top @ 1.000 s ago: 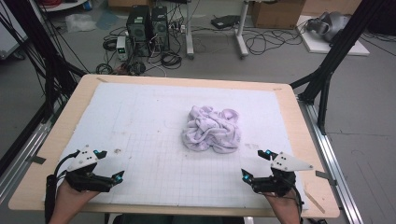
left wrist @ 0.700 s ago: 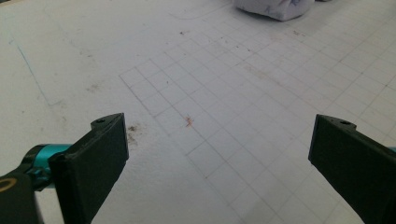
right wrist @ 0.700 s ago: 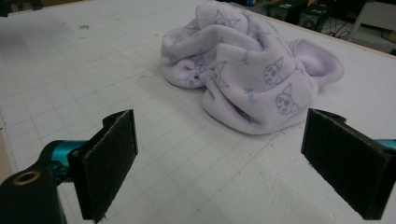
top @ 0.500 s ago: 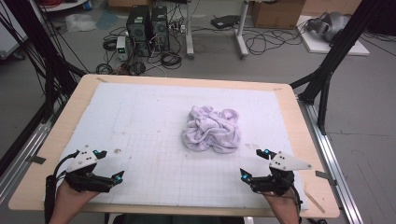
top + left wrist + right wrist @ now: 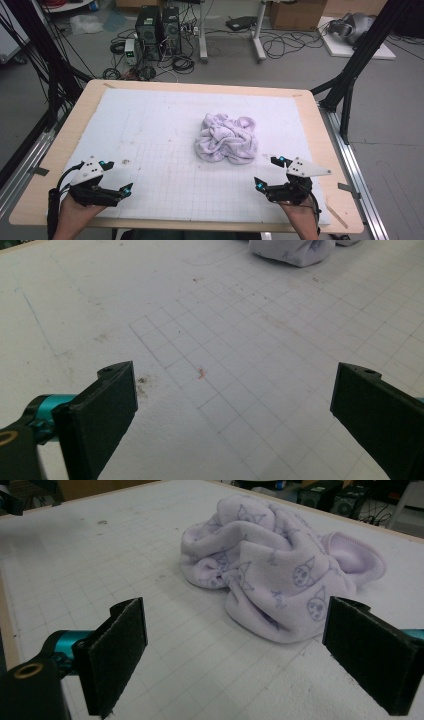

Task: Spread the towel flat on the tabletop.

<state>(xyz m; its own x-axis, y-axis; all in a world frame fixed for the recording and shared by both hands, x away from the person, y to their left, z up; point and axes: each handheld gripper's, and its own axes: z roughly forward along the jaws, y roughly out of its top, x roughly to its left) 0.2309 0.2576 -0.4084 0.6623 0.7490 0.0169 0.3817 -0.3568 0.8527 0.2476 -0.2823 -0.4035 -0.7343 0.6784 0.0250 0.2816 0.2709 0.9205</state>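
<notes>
A crumpled lilac cloth (image 5: 226,138) with small printed faces lies bunched near the middle of the white gridded mat (image 5: 165,125). My right gripper (image 5: 269,173) stands open at the front right, a short way in front of the cloth (image 5: 280,575), nothing between its jaws. At the front left my left gripper (image 5: 116,176) is open too, over bare mat, far from the cloth. In the left gripper view the cloth's edge (image 5: 295,249) shows at the top, beyond the wide-apart jaws.
The mat covers a wooden table (image 5: 327,165) whose rim shows all round. Past the far edge, on the floor, are computer towers (image 5: 159,25), tangled cables and cardboard boxes. Black frame struts (image 5: 350,75) rise at the right and left of the table.
The right gripper has crept slightly left and forward toward the cloth. The left gripper and the cloth are where they were.
</notes>
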